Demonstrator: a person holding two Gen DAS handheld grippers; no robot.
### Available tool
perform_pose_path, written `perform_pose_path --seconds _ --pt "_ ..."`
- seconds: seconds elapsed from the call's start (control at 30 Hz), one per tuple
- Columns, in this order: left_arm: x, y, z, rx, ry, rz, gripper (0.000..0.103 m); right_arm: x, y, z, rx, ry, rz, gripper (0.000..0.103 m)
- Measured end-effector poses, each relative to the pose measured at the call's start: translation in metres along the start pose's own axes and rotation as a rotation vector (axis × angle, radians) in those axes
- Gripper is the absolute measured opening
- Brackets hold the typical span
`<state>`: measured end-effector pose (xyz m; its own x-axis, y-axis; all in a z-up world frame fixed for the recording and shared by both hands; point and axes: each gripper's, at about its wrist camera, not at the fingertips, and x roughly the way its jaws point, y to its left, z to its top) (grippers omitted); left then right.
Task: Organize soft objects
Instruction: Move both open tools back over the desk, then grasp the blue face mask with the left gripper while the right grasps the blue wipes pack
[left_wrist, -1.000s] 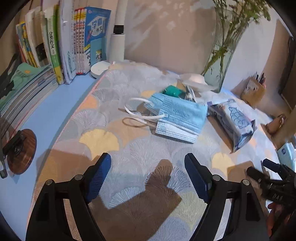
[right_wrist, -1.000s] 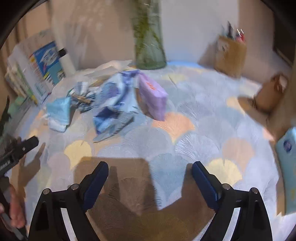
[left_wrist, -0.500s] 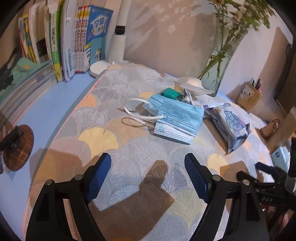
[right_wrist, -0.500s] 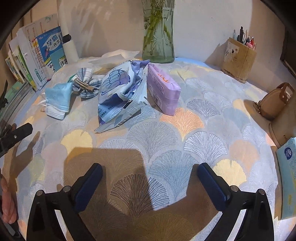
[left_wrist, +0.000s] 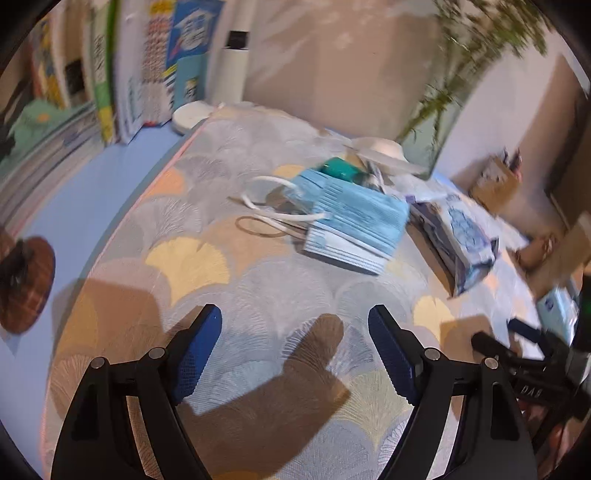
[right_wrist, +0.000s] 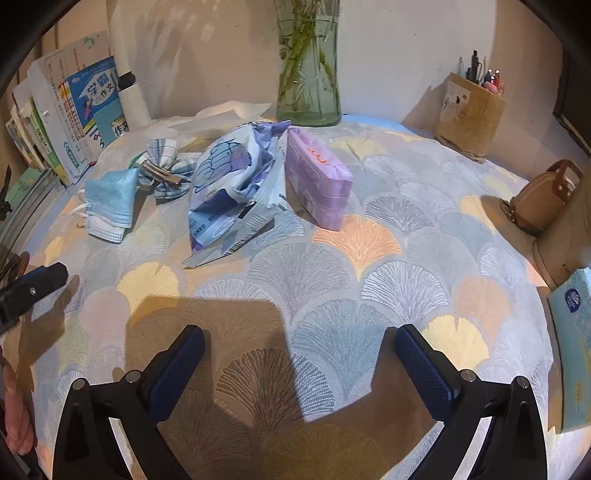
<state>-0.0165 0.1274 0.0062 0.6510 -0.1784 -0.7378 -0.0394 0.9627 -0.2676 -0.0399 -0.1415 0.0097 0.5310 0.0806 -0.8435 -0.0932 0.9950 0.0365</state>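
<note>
— How far along is the tidying?

— Hardly begun, I'd judge. The soft things lie loose on the patterned cloth (right_wrist: 332, 280) over the desk: the blue face masks (left_wrist: 354, 225) in a small stack, a plaid bow hair clip (right_wrist: 164, 168) just behind them, a crumpled blue-and-white tissue pack (right_wrist: 232, 184) in the middle, and a purple tissue pack (right_wrist: 317, 177) just beside it, touching or nearly so.

— And the grippers?

— Both empty. The left gripper (left_wrist: 295, 343) hangs over bare cloth with its jaws spread, the masks ahead of it and well apart. The right gripper (right_wrist: 299, 365) stands spread as wide as it goes, nothing between its fingers (right_wrist: 424, 369), with the two packs farther up the cloth.

— Anything already put away?

— Not that I can see. No box or tray for them shows. The left view is smeared with blur, so the green thing behind the masks I can't name; it may be another soft item.

— What's left, then?

— Everything: masks, bow and both packs are yet to be gathered and set in order.
</note>
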Motion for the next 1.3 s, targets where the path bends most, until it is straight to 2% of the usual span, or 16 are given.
perform_pose_path --seconds 0.07,0.1,0.2,0.3,0.4,0.47,0.6,0.67,0.8,1.03,1.1,1.17,1.2,1.23,1.3 --pt "-0.001 -0.001 -0.002 -0.014 -0.023 0.063 0.081 -0.001 -0.001 -0.001 0.009 -0.001 -0.007 0.103" --pt "0.0 -0.007 -0.003 0.016 -0.017 0.103 0.081 -0.001 -0.002 -0.002 0.012 -0.001 -0.01 0.103" --pt "-0.005 -0.02 -0.007 0.107 -0.016 0.089 0.081 -0.005 -0.004 -0.005 0.025 -0.007 -0.036 0.103" --pt "-0.007 -0.016 -0.009 0.098 0.028 0.059 0.081 -0.006 -0.006 -0.008 0.031 0.011 -0.02 0.103" --pt "-0.013 -0.009 -0.009 0.057 0.038 0.007 0.081 -0.012 -0.011 -0.01 0.039 0.013 0.041 0.103" --pt "-0.017 -0.018 -0.004 0.091 0.023 0.03 0.081 -0.022 -0.013 -0.003 0.038 -0.028 0.154 0.103" --pt "-0.013 -0.061 0.02 0.24 0.028 0.05 0.082 -0.035 -0.006 0.037 0.048 -0.055 0.207 0.103" --pt "-0.003 -0.075 0.034 0.261 0.034 0.05 0.083 -0.032 -0.002 0.053 0.054 -0.051 0.241 0.103" --pt "0.027 -0.087 0.051 0.28 0.036 0.096 0.083 -0.021 0.013 0.068 -0.014 -0.073 0.165 0.103" --pt "0.055 -0.084 0.055 0.283 0.003 0.184 0.083 0.006 0.038 0.078 -0.115 -0.11 0.096 0.102" --pt "0.056 -0.081 0.052 0.296 -0.007 0.193 0.083 0.012 0.044 0.078 -0.151 -0.138 0.043 0.097" --pt "0.057 -0.08 0.051 0.308 -0.013 0.196 0.077 0.016 0.049 0.075 -0.177 -0.154 0.018 0.092" --pt "0.055 -0.078 0.05 0.312 -0.014 0.179 0.065 0.016 0.052 0.072 -0.194 -0.171 -0.001 0.088" --pt "0.054 -0.077 0.05 0.316 -0.01 0.157 0.059 0.016 0.055 0.07 -0.207 -0.178 -0.004 0.084" --pt "0.047 -0.074 0.046 0.333 -0.019 0.112 0.044 0.014 0.062 0.066 -0.251 -0.194 -0.03 0.061"
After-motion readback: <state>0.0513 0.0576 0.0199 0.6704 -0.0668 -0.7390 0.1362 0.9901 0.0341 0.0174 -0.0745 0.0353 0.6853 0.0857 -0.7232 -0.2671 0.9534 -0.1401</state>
